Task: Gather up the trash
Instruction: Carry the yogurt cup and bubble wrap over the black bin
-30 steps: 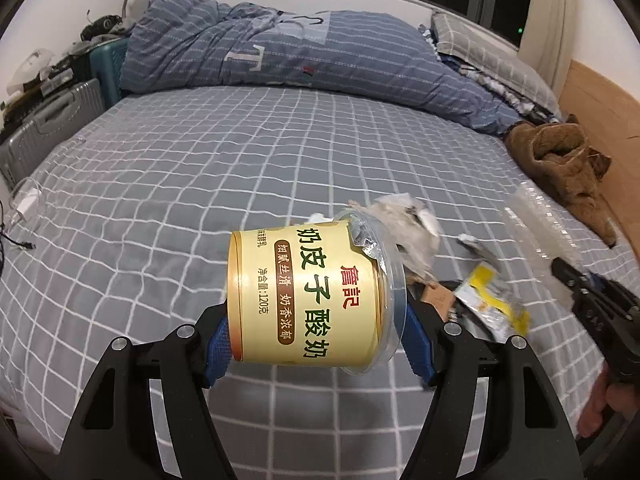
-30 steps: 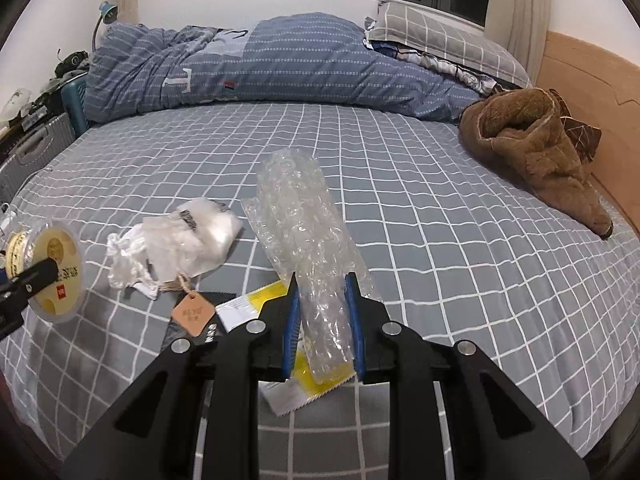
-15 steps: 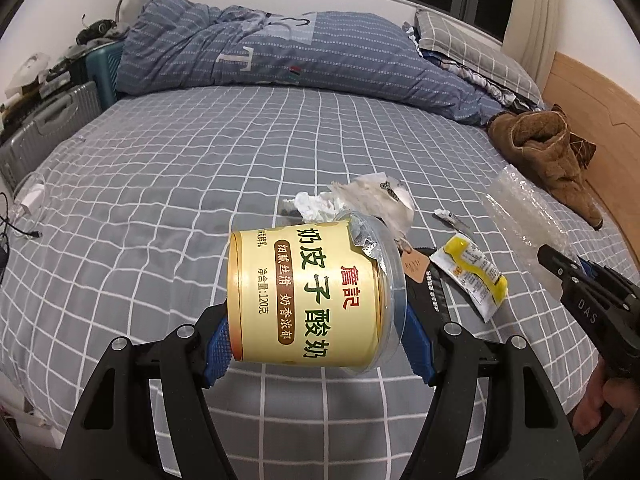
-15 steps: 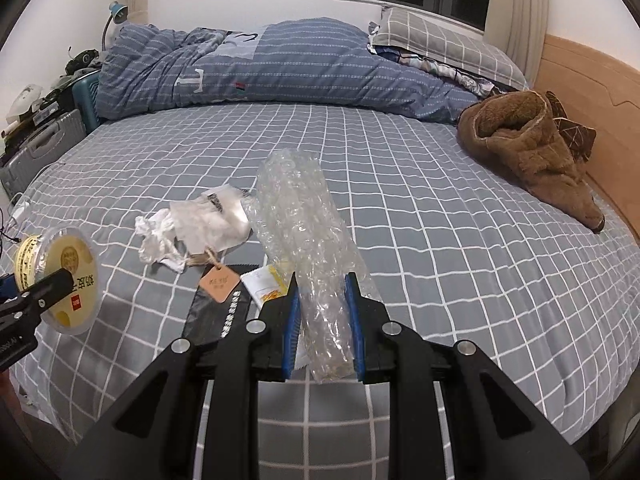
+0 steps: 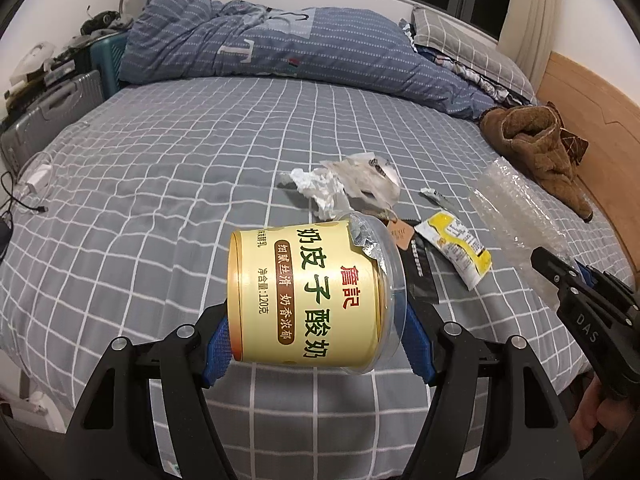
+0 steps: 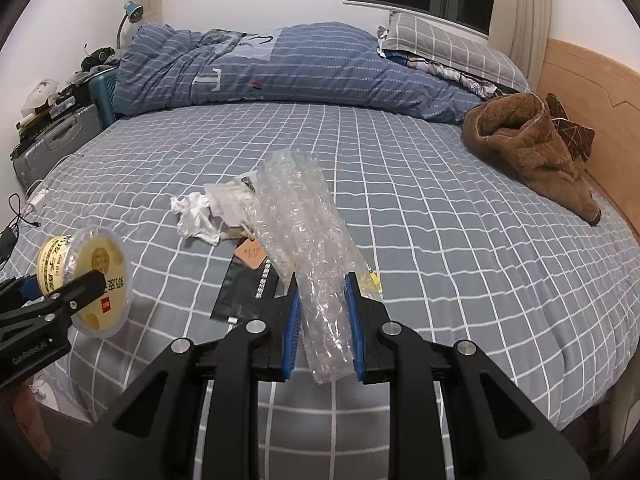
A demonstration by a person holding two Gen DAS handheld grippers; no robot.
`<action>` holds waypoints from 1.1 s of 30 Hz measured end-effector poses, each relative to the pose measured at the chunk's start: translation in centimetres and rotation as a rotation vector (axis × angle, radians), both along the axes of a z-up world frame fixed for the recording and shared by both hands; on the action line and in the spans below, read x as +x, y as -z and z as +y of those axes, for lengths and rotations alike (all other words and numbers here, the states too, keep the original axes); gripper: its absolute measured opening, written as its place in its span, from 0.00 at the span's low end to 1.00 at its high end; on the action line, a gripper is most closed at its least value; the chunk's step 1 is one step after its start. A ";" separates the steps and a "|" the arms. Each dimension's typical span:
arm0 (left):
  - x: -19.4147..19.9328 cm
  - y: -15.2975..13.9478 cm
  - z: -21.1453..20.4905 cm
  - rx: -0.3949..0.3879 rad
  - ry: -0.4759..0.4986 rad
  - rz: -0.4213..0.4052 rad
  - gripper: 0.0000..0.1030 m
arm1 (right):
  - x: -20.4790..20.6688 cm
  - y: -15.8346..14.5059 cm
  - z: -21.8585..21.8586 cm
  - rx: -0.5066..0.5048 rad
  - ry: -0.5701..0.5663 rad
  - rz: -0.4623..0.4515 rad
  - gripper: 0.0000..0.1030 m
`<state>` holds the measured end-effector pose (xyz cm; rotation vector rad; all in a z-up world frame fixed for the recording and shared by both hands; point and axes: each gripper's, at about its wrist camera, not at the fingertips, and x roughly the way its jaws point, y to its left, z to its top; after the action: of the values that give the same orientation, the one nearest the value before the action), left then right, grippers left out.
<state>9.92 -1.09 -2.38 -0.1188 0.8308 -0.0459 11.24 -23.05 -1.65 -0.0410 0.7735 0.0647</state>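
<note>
L gripper (image 5: 316, 344) clamped on yellow yogurt cup (image 5: 312, 292), held sideways above bed edge, blue pads on base and lidded rim, torn foil at rim. R gripper (image 6: 324, 320) closed tight on strip of bubble wrap (image 6: 300, 232), lifted off sheet. Just beyond on grid bedsheet (image 5: 160, 184): black pouch (image 6: 240, 292), yellow sachet (image 5: 456, 248), brown paper tag (image 6: 250, 254). Further: crumpled tissue (image 5: 316, 188) touching clear plastic bag (image 5: 368, 180). Far: brown fleece garment (image 6: 532, 152) near headboard, blue duvet (image 6: 280, 68), pillow (image 6: 448, 48).
</note>
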 end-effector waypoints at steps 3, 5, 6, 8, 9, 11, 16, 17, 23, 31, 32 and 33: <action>-0.9 0.1 0.0 0.002 0.002 0.003 0.66 | -0.9 -0.1 0.0 0.008 0.000 0.004 0.20; -1.4 0.2 -0.1 0.003 0.003 0.005 0.66 | -1.6 -0.1 0.0 0.015 -0.001 0.010 0.20; -1.7 0.2 -0.1 0.003 0.003 0.006 0.66 | -1.8 -0.1 0.1 0.016 -0.003 0.012 0.20; -2.2 0.3 -0.1 0.001 0.001 0.010 0.66 | -2.6 -0.1 0.2 0.019 -0.007 0.017 0.20; -2.5 0.4 -0.1 -0.001 0.001 0.012 0.66 | -2.8 -0.1 0.2 0.018 -0.009 0.018 0.20; -3.0 0.4 -0.2 -0.002 0.002 0.014 0.66 | -3.5 0.0 0.2 0.014 -0.011 0.022 0.20; -4.5 0.3 -0.4 -0.001 0.011 0.014 0.66 | -4.9 0.0 0.1 0.020 -0.007 0.029 0.20; -4.9 0.3 -0.4 0.001 0.010 0.013 0.66 | -5.2 0.0 0.0 0.022 -0.007 0.030 0.20; -6.5 0.1 -0.5 -0.002 0.015 0.016 0.66 | -6.8 -0.1 -0.2 0.033 -0.003 0.036 0.20; -8.6 0.6 -0.7 -0.004 0.018 0.037 0.66 | -8.9 0.2 -0.1 0.044 -0.005 0.055 0.20; -8.8 0.6 -0.6 -0.004 0.018 0.039 0.66 | -9.2 0.3 -0.1 0.045 -0.006 0.057 0.20; -9.1 0.7 -0.6 -0.004 0.018 0.041 0.66 | -9.5 0.3 -0.1 0.048 -0.006 0.059 0.20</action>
<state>0.85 -1.72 -3.06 -0.1166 0.8728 -0.0619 1.72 -23.11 -1.93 0.0042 0.8306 0.0903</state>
